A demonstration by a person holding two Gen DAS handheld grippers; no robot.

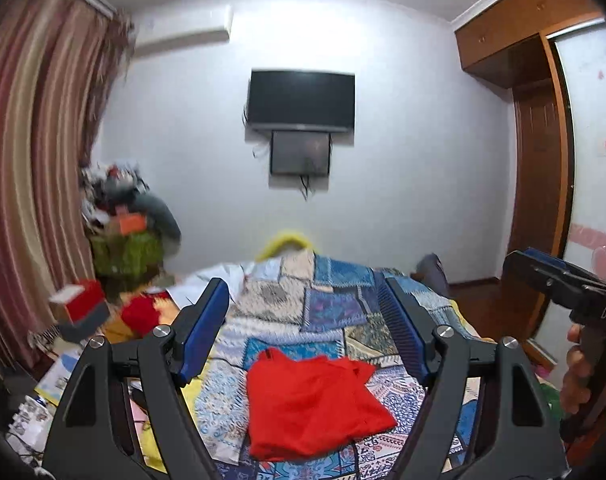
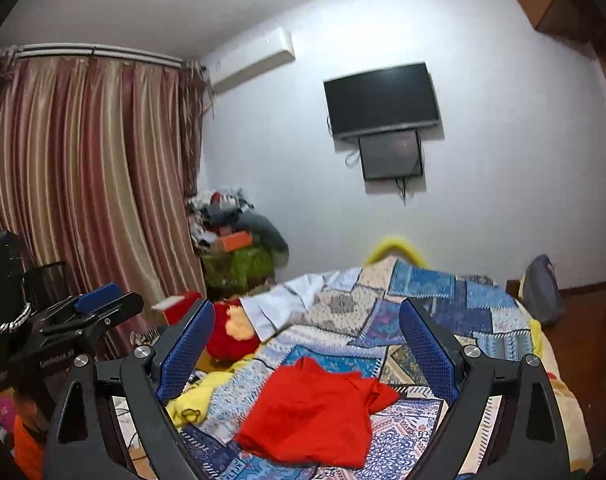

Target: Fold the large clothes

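A red garment lies loosely folded on the patchwork bedspread, near the bed's front. It also shows in the right wrist view. My left gripper is open and empty, held above the bed behind the garment, not touching it. My right gripper is also open and empty, likewise above the garment. The right gripper shows at the right edge of the left wrist view; the left gripper shows at the left of the right wrist view.
A white garment and a red and yellow plush lie at the bed's far left. A yellow cloth lies left of the red garment. A clutter pile stands by the curtains. A wardrobe stands at right.
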